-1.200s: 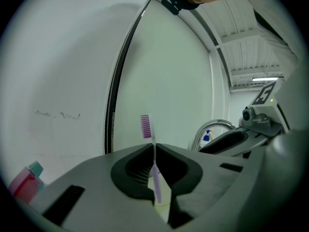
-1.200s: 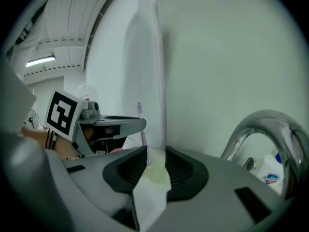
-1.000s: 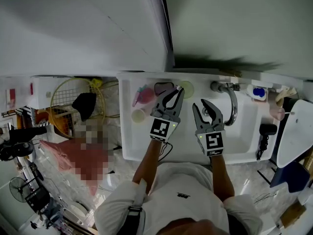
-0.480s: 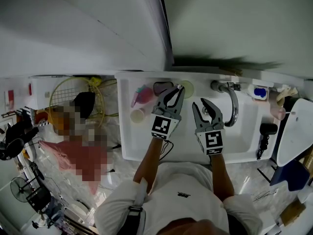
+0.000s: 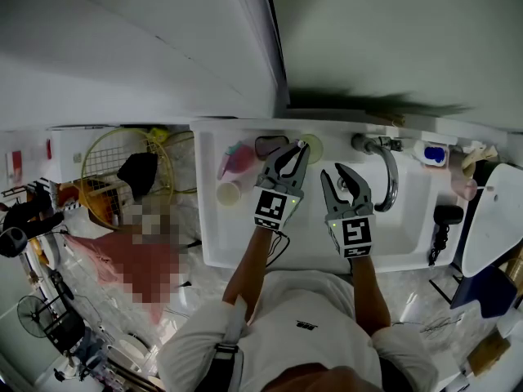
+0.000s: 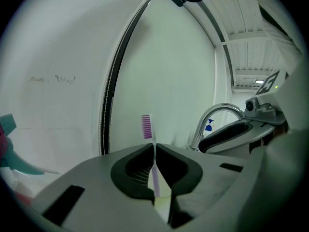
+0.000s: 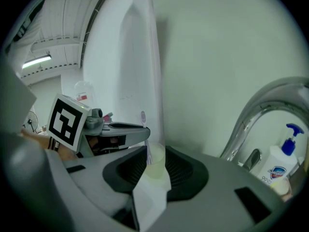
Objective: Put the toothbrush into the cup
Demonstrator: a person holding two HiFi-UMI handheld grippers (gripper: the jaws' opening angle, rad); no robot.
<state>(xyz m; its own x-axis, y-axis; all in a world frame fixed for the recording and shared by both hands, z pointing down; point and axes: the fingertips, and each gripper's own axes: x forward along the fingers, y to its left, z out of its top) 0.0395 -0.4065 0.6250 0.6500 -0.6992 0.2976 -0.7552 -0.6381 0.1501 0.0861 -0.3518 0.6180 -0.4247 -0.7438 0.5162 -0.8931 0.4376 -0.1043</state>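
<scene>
My left gripper point(image 5: 292, 155) is shut on a thin toothbrush point(image 6: 153, 168), which stands upright between the jaws with its purple bristles point(image 6: 146, 126) on top. In the head view the brush tip is right beside the pale green cup point(image 5: 312, 148) on the sink's back ledge. That cup point(image 7: 155, 164) also shows just beyond my right gripper point(image 5: 346, 180), which hangs open over the basin, to the right of the left one. Nothing is held in the right jaws. The left gripper point(image 7: 120, 129) with the brush appears in the right gripper view.
The white sink point(image 5: 409, 243) has a chrome faucet point(image 5: 386, 170) at the back right. A pink and teal item point(image 5: 238, 158), a small cup point(image 5: 230, 193) and a dark object point(image 5: 270, 144) sit at its left end. A blue-capped soap bottle point(image 5: 431, 154) stands far right. A wire basket point(image 5: 114, 170) is left of the sink.
The left gripper with the toothbrush has edged slightly forward toward the cup. The right gripper has barely moved.
</scene>
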